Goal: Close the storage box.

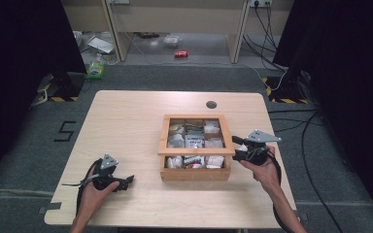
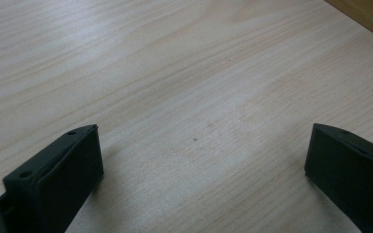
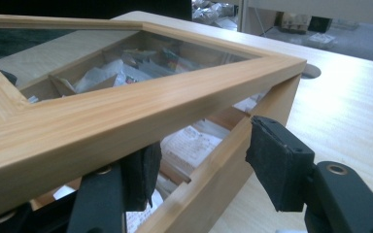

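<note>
Wooden box (image 1: 195,174): we see it standing on the table (image 1: 126,126) a little toward 3 o'clock of the table's middle, its front wall facing us at 6 o'clock.
Lid (image 1: 196,151): a glazed wooden frame, raised at its front edge and tilted over the box; in the right gripper view its near rail (image 3: 126,121) crosses the picture above the box wall (image 3: 213,179).
Contents: small packets (image 1: 194,161) lie in the compartments; we read three in the front row, more under the glass behind.
Right gripper (image 1: 243,145): at 3 o'clock of the box, at the lid's right front corner, held in the right hand (image 1: 264,167).
Right jaws: partly open. One jaw stands under the lid rail and inside the box, the other outside the box wall; the wall's top edge lies between them. We cannot tell whether a pad touches the lid.
Left gripper (image 1: 128,180): at 9 o'clock of the box, well apart from it, low over the table in the left hand (image 1: 94,187).
Left jaws: wide open, with bare tabletop (image 2: 194,97) between them, holding nothing.
Table hole (image 1: 211,104): at 12 o'clock of the box, near the far edge.
</note>
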### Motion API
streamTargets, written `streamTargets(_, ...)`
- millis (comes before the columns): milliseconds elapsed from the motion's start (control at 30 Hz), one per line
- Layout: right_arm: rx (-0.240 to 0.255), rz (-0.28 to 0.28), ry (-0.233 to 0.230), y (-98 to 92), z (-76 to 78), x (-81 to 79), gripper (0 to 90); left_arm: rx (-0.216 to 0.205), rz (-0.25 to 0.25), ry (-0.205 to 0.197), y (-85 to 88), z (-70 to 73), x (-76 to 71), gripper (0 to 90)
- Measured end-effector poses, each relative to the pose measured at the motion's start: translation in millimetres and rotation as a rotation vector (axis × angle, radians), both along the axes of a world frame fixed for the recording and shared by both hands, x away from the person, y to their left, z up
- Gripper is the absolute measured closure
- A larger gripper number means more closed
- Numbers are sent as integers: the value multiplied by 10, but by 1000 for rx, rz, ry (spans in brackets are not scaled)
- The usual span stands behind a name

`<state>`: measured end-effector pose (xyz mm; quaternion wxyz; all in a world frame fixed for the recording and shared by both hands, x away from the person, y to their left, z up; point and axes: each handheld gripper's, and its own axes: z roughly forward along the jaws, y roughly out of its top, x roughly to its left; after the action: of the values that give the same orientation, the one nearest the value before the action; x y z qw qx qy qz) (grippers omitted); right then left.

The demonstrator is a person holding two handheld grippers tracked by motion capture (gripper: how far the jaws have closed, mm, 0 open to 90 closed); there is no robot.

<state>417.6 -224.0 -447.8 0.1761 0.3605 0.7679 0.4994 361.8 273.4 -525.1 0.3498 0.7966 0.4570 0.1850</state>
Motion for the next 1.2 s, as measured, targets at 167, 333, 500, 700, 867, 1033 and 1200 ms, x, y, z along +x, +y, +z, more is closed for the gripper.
streamTargets(167, -32, -2, 6, -2, -48, -26, 448, 0, 0, 0, 0, 0, 0, 0)
streamTargets(333, -61, -3, 8, -12, -99, -52, 440, 0, 0, 0, 0, 0, 0, 0)
streamTargets(500, -98, -4, 1, -30, -130, -84, 435, 0, 0, 0, 0, 0, 0, 0)
streamTargets(700, -108, -30, 21, -179, -178, -154, 430, 0, 0, 0, 0, 0, 0, 0)
streamTargets(867, -56, -50, 53, -321, -254, -220, 419, -1, 2, 1, -3, 0, 0, 0)
streamTargets(1033, -36, -68, 61, -392, -248, -245, 415, -1, 1, 0, -2, -1, 1, 0)
streamTargets(1200, -28, -86, 75, -439, -268, -264, 410, -2, 2, 0, -3, -1, 0, 0)
